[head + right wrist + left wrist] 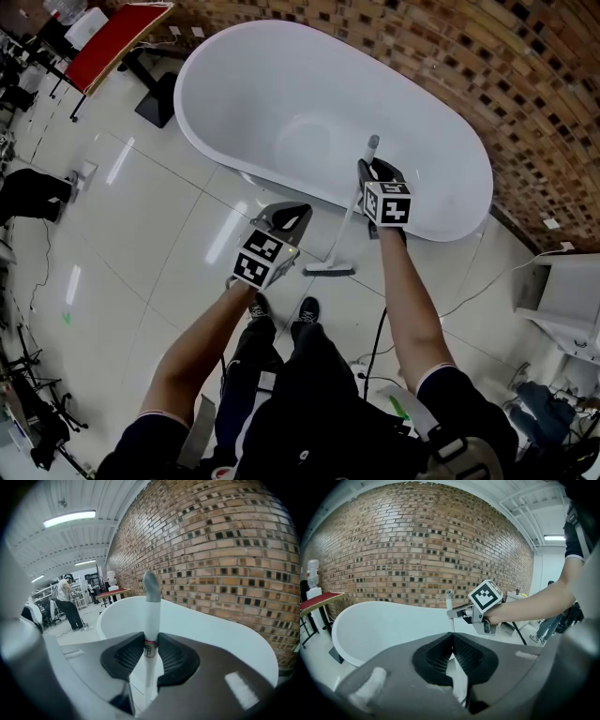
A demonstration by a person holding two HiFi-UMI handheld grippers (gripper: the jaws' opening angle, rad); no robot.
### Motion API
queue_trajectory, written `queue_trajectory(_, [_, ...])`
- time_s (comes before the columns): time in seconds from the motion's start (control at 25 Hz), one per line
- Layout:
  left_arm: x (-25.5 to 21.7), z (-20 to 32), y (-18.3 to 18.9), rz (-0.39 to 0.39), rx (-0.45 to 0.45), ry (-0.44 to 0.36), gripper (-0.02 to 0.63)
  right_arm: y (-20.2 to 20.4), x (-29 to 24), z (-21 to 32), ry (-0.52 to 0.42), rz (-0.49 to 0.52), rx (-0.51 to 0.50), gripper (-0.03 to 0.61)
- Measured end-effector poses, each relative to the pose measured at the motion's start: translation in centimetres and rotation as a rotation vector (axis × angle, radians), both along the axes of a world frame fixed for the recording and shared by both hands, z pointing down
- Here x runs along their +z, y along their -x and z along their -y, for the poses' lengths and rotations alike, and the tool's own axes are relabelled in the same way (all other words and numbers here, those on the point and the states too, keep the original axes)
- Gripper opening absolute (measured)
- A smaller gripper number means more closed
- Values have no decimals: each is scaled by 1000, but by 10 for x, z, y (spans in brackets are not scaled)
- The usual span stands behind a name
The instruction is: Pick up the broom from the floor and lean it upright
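- Broom (349, 217), the white-handled one with a grey cap and a flat brush head: it's up off the ground and standing nearly vertical, right in front of the person.
- Its brush head (330, 270) sits on the glossy white tiled floor (159, 216), just beside the big white oval bathtub (234, 84). The capped top tips toward the tub's rim.
- The right hand-held gripper (368, 171) has it. In the right gripper view both dark ribbed pads are clamped on the white shaft at a small red-edged label, a little below the grey cap.
- The left hand-held gripper (296, 214) hangs lower and to the side, near the handle but apart from it. Its own view shows the pads drawn together with nothing between them, so it's empty and out of the action.
- Behind the tub runs the red-brown brick wall (450, 47), the likely backdrop for the lean.
- Progress, as I read it: the pick-up is done, and the broom is upright with its bristle end planted.
- What's left is the lean itself. I can't tell whether the shaft touches the tub rim yet, and the right jaws carry the handle's balance.
- So the handle has to settle against the tub, then the right jaws let go, and the broom has to stand without sliding on that shiny tile.
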State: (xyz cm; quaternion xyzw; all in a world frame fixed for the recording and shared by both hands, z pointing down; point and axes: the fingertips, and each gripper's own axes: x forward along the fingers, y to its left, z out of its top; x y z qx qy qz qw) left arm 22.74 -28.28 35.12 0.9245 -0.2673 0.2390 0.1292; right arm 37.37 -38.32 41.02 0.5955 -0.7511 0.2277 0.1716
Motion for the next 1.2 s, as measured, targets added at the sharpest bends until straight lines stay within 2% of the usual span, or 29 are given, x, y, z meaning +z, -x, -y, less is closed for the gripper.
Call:
queue_trajectory(0.24, [-2,3,-4,-35,39,29,0,1,2,6,-2,-15,4,100])
queue_trajectory(0.48, [1,17,-5,-59,73,37,0,6,2,8,12,-30,-1,132])
queue_trajectory(0.56, [0,19,-6,-75,97,54,0,9,-2,4,16,-35,5,153])
queue_trajectory(0.72, [-8,31,-15,-130,132,95,0,16,-26,-9,-7,-37,21,155])
queue_trajectory(0.96, [-23,51,-18,-216,178,156,0,29,-84,-36,-91,-42,101,116])
queue_trajectory(1.2, [-44,53,-18,-253,250,124,0,35,-123,-67,-178,-14,197,6])
